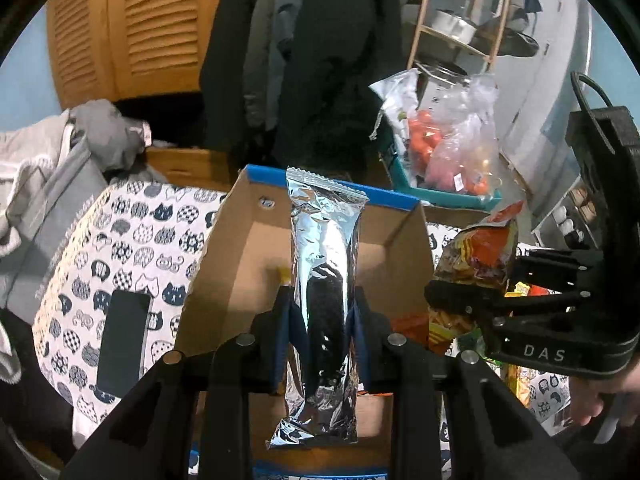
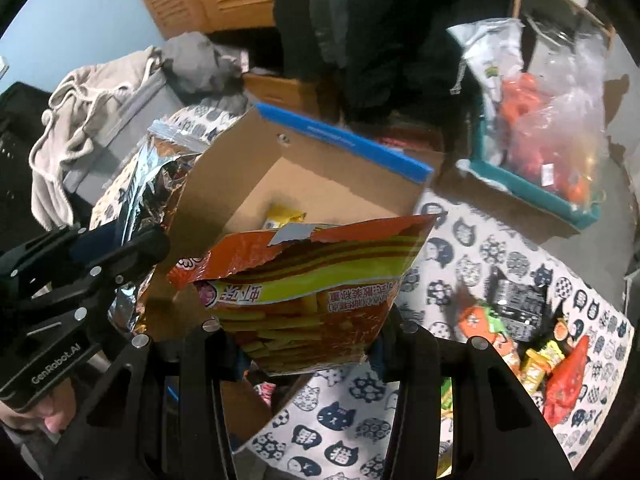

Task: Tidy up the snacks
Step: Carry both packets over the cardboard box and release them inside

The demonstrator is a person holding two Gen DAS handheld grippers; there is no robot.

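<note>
Over the cardboard box (image 1: 320, 240), the left tongs (image 1: 322, 320) pinch a silver foil packet (image 1: 324, 280); rightward, the right tongs (image 2: 308, 344) pinch an orange snack bag (image 2: 312, 280). Best lower each well inside the walls before letting go, torn bag top upward.

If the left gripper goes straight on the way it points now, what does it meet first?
Most likely the inside of the cardboard box, its floor or far wall; depth is unclear. The left gripper holds a silver packet over it.

Orange bag (image 2: 312, 280) hides the box's (image 2: 248, 184) contents (mostly).
</note>
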